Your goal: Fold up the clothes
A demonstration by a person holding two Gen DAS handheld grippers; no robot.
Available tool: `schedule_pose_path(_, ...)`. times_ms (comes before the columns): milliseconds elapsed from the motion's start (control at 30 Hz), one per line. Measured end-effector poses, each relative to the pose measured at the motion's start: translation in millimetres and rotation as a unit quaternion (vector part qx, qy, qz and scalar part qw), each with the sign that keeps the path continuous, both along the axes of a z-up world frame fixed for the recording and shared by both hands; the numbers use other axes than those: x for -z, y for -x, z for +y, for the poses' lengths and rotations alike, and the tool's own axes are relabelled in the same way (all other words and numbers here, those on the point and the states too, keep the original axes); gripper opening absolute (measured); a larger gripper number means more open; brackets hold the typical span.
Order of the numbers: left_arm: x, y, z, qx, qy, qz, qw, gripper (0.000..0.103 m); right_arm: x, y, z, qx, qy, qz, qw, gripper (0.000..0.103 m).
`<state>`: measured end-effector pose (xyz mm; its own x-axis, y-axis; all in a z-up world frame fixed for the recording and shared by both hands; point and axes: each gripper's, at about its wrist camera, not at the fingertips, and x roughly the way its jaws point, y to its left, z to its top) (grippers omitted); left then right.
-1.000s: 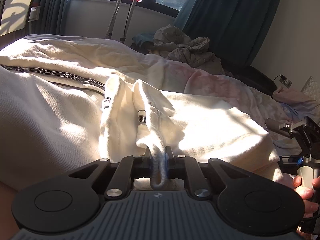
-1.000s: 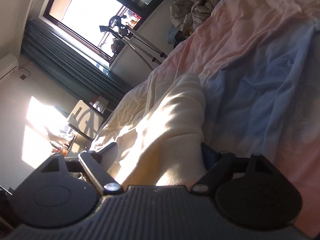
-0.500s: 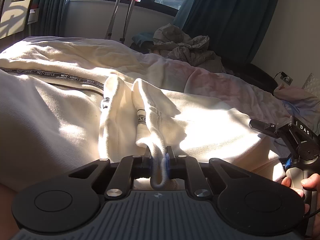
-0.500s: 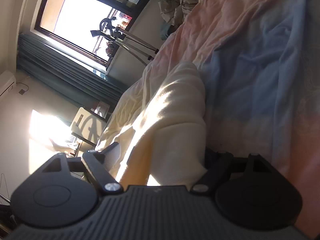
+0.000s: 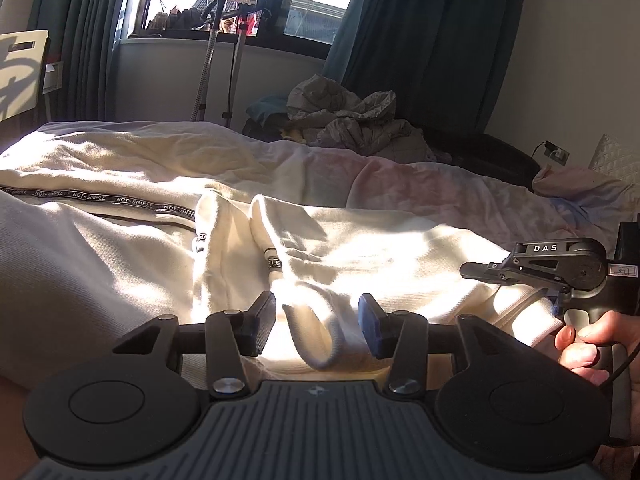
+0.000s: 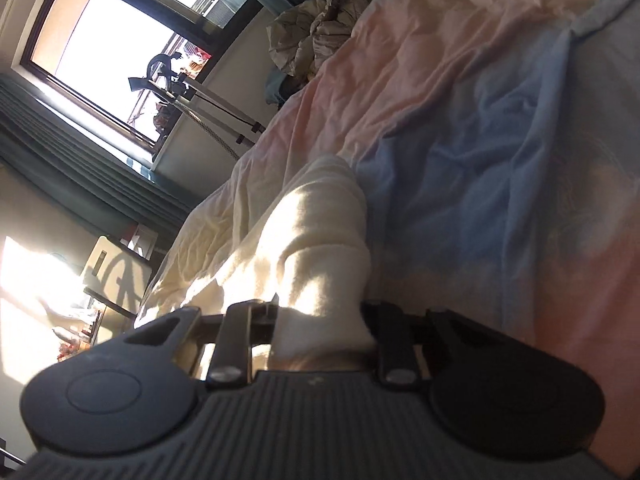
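Garment (image 5: 120, 264): cream-white knit, washed pale yellow where sunlit; a black tape (image 5: 100, 199) with repeated white lettering "NOT-SIMPLE" ran along it. Ribbed cuff (image 5: 316, 336): white, greyer in shade.

Bed sheet (image 6: 480, 160): blotched pastel, pink patches running into light blue.

Left tongs (image 5: 318, 326): black frame, one blue pad (image 5: 370, 330), one black textured pad (image 5: 260, 326), grey ribbed body. Right tongs (image 6: 320, 320): black, same grey ribbed body; white "DAS" lettering on its side.

Curtains (image 5: 432, 40): dark teal. Crumpled clothes pile (image 5: 352, 120): grey-beige. Walls: off-white.
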<state>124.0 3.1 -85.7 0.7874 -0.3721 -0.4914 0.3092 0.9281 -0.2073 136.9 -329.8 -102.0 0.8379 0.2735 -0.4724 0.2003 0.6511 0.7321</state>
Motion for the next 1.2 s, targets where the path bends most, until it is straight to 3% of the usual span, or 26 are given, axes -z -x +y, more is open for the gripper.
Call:
schedule_pose_path(167, -15, -7, 8, -0.053, -0.004, -0.014, 0.9985, 0.051, -32, 5, -8, -0.006, 0.041, -0.043, 0.998, 0.021)
schedule_pose_path(333, -9, -37, -22, -0.07, -0.051, 0.02, 0.996, 0.051, -66, 21, -25, -0.002, 0.086, -0.095, 0.992, 0.021)
schedule_pose_path(433, 2, -47, -59, -0.054, -0.071, 0.031, 0.9955, 0.051, -84, 36, -46, 0.019, 0.097, -0.124, 0.987, 0.021)
schedule_pose_path(600, 17, -55, -132, 0.001, -0.051, 0.038, 0.998, 0.051, -107, 58, -88, 0.08, 0.134, -0.158, 0.975, 0.021)
schedule_pose_path(767, 33, -55, -203, 0.055, -0.056, 0.03, 0.9965, 0.051, -110, 80, -122, 0.138, 0.174, -0.189, 0.957, 0.021)
schedule_pose_path(833, 36, -55, -211, 0.058, -0.067, 0.029, 0.9956, 0.051, -105, 75, -124, 0.142, 0.184, -0.187, 0.955, 0.021)
schedule_pose_path(900, 36, -57, -203, 0.059, -0.073, 0.038, 0.9949, 0.051, -101, 69, -121, 0.142, 0.196, -0.188, 0.952, 0.021)
schedule_pose_path(1033, 17, -59, -148, 0.034, -0.06, 0.043, 0.9967, 0.051, -106, 56, -95, 0.13, 0.238, -0.203, 0.941, 0.021)
schedule_pose_path(1200, -27, -52, -62, -0.022, -0.047, 0.012, 0.9986, 0.051, -122, 39, -18, 0.089, 0.328, -0.243, 0.909, 0.021)
